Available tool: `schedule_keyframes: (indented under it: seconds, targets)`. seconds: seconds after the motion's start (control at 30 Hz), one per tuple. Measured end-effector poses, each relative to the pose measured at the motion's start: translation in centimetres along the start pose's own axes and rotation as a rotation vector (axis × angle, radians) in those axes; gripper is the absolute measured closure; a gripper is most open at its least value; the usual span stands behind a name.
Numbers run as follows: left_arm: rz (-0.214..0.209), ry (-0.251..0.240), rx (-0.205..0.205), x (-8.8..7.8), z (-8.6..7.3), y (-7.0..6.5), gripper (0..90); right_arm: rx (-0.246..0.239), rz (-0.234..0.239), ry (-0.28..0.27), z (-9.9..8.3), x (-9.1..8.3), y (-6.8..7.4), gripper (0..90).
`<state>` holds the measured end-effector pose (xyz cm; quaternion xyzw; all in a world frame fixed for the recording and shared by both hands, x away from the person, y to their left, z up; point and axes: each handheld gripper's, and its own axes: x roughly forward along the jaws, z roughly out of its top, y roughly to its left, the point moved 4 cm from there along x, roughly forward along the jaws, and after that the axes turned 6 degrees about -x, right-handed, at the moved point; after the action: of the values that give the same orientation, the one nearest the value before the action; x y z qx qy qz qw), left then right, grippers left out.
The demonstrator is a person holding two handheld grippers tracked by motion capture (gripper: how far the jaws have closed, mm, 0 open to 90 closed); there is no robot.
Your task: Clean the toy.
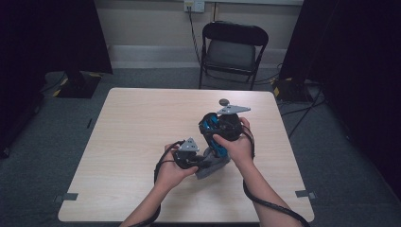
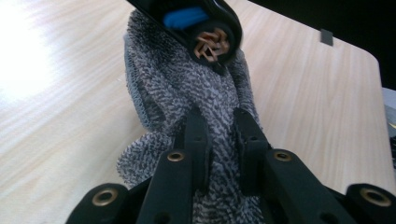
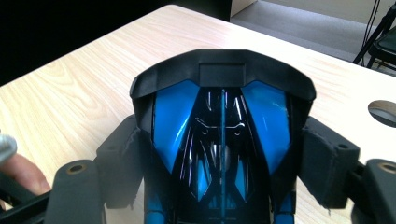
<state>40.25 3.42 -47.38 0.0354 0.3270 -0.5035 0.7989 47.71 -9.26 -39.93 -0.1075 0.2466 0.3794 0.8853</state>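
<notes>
Wooden table point(image 1: 142, 123): right gripper point(image 3: 223, 163) jaws clamp upright blue-black handle point(image 3: 223, 140); left gripper point(image 2: 219, 140) jaws pinch grey cloth point(image 2: 187, 93).

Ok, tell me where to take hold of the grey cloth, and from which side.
Grip the grey cloth at its bunched lower end, coming from below, as the left hand-held gripper does. That end is narrow enough for shut jaws, and the black and blue device covers the far end.
</notes>
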Motion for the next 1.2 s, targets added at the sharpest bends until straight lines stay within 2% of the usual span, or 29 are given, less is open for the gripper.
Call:
schedule_keyframes:
  seconds: [0.23,0.37,0.43,0.57,0.63,0.83,1.0,1.07,1.2]
  targets:
    - [-0.029,0.019,0.009,0.0,-0.2,-0.3,78.5,0.008,-0.004,-0.014,0.2,-0.3,-0.4,25.5]
    - [-0.018,0.035,0.011,-0.3,-0.4,0.0,78.5,0.016,-0.007,-0.024,0.3,-0.6,-0.8,25.5]
    - [0.004,0.025,-0.002,-0.8,-0.5,0.7,78.4,0.020,-0.009,-0.028,0.4,-0.8,-1.0,25.6]
    - [0.053,-0.021,-0.055,-2.5,-0.5,2.6,78.5,0.013,-0.002,-0.028,0.1,-1.3,-1.1,25.6]
    - [0.094,-0.040,-0.074,-3.4,-0.3,3.6,78.5,0.012,0.000,-0.028,-0.1,-1.4,-1.0,25.6]
    - [0.188,-0.090,-0.102,-5.2,0.5,5.6,78.4,0.001,0.022,-0.026,-0.9,-1.4,-0.4,25.6]
    - [0.225,-0.123,-0.110,-6.0,1.4,6.1,78.4,-0.010,0.035,-0.013,-1.7,-1.2,0.2,25.6]
    - [0.231,-0.141,-0.111,-6.0,1.8,6.1,78.4,-0.007,0.042,-0.006,-2.1,-1.1,0.4,25.6]
    - [0.240,-0.146,-0.105,-6.0,2.4,6.1,78.4,-0.003,0.053,0.000,-3.0,-0.8,0.9,25.6]
